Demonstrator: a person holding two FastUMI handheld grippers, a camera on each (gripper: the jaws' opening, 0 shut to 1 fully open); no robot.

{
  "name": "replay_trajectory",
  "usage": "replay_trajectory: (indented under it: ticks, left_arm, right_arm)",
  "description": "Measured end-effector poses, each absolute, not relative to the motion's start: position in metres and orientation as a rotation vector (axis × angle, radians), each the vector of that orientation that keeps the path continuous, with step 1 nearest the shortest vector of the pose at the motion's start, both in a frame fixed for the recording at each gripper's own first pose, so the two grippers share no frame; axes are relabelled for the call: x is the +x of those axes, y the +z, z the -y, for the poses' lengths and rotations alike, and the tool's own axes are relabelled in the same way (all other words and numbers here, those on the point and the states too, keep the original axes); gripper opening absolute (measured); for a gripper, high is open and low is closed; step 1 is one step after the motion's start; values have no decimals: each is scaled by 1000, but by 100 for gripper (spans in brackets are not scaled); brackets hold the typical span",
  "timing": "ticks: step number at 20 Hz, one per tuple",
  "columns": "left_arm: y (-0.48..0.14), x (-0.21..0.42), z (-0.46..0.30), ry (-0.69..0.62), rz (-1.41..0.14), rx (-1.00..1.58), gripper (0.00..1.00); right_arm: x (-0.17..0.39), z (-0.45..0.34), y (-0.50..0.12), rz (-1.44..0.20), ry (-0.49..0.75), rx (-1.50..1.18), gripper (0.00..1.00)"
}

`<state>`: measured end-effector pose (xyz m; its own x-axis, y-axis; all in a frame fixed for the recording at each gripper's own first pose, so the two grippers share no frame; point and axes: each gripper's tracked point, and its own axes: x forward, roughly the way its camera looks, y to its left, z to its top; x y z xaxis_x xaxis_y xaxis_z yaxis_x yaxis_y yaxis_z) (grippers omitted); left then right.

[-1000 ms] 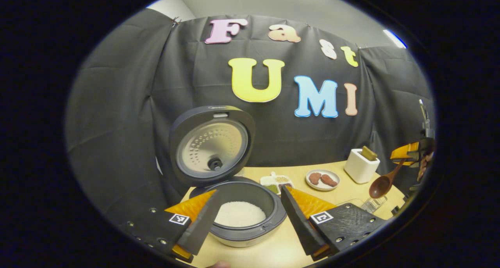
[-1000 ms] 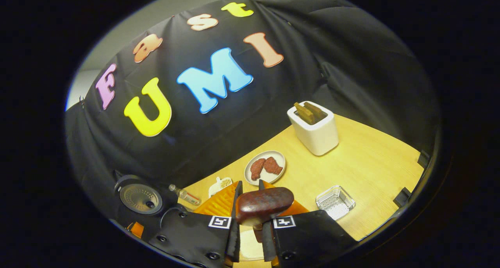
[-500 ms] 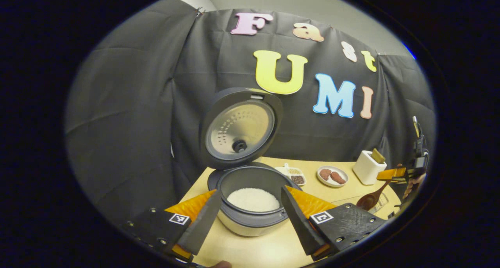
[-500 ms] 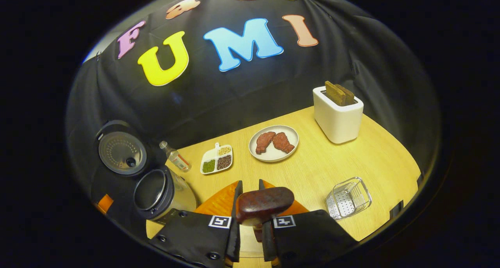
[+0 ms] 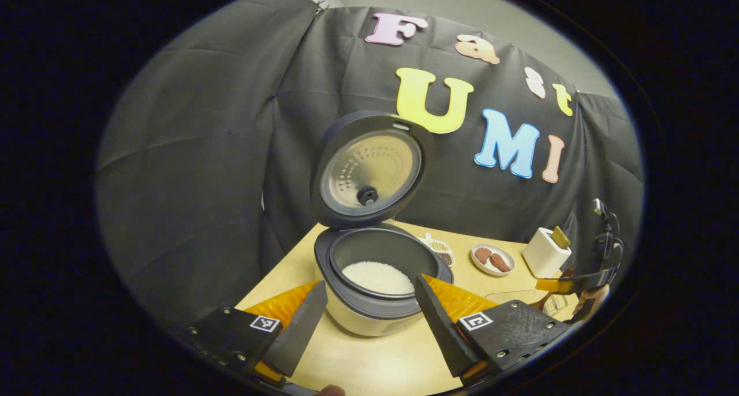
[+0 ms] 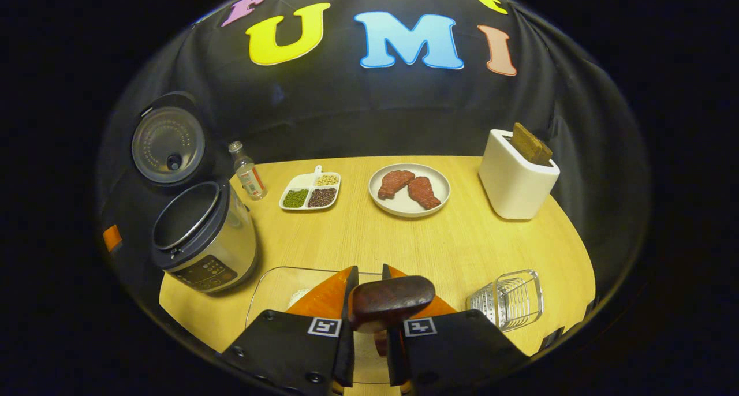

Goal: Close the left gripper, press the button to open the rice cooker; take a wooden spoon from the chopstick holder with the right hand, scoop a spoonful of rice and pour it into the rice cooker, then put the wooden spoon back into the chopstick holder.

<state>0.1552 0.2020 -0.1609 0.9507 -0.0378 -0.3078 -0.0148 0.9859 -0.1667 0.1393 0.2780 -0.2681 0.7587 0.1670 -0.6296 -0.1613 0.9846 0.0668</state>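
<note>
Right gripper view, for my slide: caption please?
Right gripper shut on wooden spoon; rice cooker open.

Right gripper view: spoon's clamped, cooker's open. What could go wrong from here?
1. The right gripper pinches the dark wooden spoon by its narrow handle, so the spoon may twist under a load of rice.
2. The clear glass rice dish lies directly under the gripper; pushing down hard could shove it along the light wooden table.
3. The silver rice cooker has its lid standing upright; a swinging spoon could clip it.
</note>
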Motion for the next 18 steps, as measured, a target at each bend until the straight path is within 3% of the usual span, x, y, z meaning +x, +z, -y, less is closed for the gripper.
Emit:
replay_trajectory:
  ticks: [2,7,9,10,18]
  left_arm:
    - [-167,148,-205,12,-330,-194,96]
    - [-171,129,-210,37,-341,-158,96]
    - [-173,123,-213,46,-349,-130,96]
    - [-174,120,-211,48,-352,-126,96]
    - [-167,119,-196,29,-349,-109,96]
  right_arm:
    - [135,-287,-274,-702,202,19,22]
    - [125,-305,-286,-776,189,191,25]
    - [124,-312,-290,-818,195,250,21]
    - [122,-319,-290,-851,211,292,25]
    - [111,-349,-285,-950,245,506,21]
